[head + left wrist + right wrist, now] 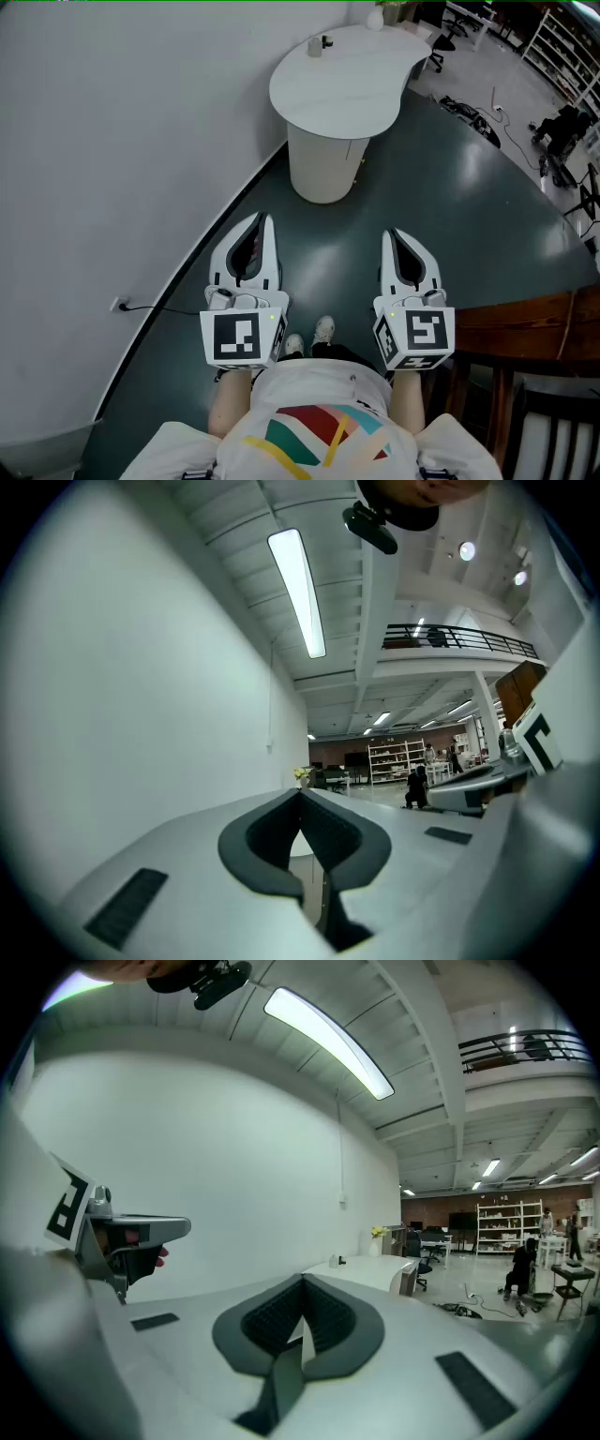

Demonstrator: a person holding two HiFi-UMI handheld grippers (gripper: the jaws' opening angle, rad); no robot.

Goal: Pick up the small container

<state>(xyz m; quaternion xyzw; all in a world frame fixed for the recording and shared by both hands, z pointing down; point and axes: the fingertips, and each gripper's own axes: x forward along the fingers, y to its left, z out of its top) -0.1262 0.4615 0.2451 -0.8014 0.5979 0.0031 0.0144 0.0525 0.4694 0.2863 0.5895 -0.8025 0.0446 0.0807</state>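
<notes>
Tools, two, closed and empty, left tool [264, 218], right tool [390, 234], one small container [319, 45] on one table [361, 94]

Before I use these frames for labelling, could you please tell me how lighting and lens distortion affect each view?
Head view: evenly lit and sharp, with sheen on the dark floor and the small container tiny on the white table. Left gripper view: fisheye bending, black corners, a ceiling light strip blown out. Right gripper view: same distortion, another bright strip.
</notes>
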